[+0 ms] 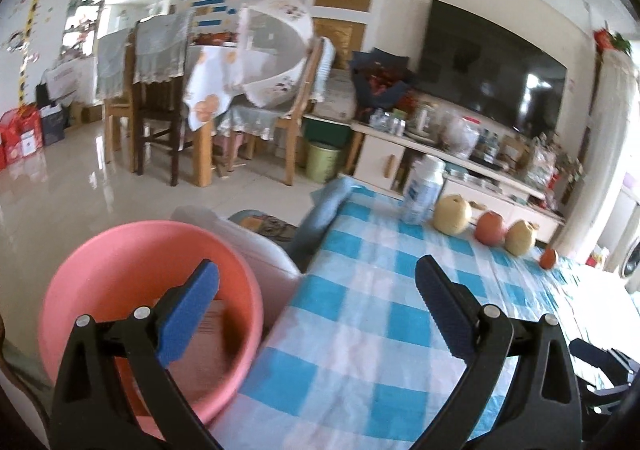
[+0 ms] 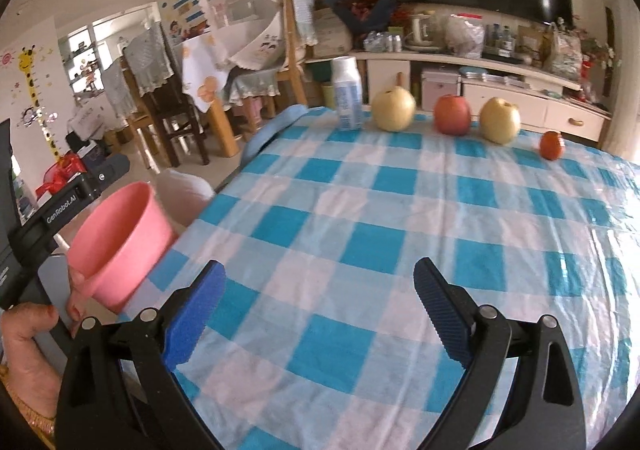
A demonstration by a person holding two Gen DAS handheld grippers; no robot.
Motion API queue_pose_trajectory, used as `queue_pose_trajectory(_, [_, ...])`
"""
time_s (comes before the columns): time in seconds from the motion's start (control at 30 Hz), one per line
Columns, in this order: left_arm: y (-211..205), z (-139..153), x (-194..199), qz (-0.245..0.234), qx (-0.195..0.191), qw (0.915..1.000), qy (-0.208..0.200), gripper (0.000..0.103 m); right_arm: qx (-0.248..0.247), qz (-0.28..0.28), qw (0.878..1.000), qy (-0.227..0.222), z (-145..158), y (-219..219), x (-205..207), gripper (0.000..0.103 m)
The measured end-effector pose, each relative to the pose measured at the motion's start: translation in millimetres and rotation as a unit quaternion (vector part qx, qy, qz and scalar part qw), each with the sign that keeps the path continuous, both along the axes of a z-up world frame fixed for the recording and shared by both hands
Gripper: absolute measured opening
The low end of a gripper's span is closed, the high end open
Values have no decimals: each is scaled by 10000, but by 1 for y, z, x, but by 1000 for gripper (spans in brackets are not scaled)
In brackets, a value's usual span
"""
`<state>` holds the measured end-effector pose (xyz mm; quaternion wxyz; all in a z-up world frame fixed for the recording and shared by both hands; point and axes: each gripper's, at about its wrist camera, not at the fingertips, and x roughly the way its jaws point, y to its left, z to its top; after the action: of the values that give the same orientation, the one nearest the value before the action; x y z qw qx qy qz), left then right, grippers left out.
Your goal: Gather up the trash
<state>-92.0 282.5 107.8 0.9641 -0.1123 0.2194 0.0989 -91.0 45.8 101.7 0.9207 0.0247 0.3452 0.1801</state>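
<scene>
Hanging off table's left edge: pink basin (image 1: 150,314), cardboard scrap inside; left gripper (image 1: 318,290) jaws wide apart, left finger over basin, right over checked tablecloth (image 1: 360,330). Right gripper (image 2: 320,286) jaws also apart, nothing between, above bare cloth. Far edge, left to right: white bottle (image 2: 349,93), pear (image 2: 393,109), apple (image 2: 453,115), second pear (image 2: 500,120), small orange fruit (image 2: 552,145).

"GenRobot.AI" reads in white on the black gripper body (image 2: 60,212) at left of the right wrist view; bottle label (image 2: 349,106) print too blurred.
</scene>
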Motion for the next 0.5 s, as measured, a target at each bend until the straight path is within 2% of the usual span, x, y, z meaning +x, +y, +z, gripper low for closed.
queue_pose_trajectory(0.3, [-55, -3, 13, -398, 43, 9991, 138, 99, 5, -364, 9993, -121, -3, -37, -1, 94])
queue_pose_trajectory(0.5, [-83, -7, 19, -690, -137, 9972, 250, 99, -103, -598, 9980, -156, -10, -61, 2, 94])
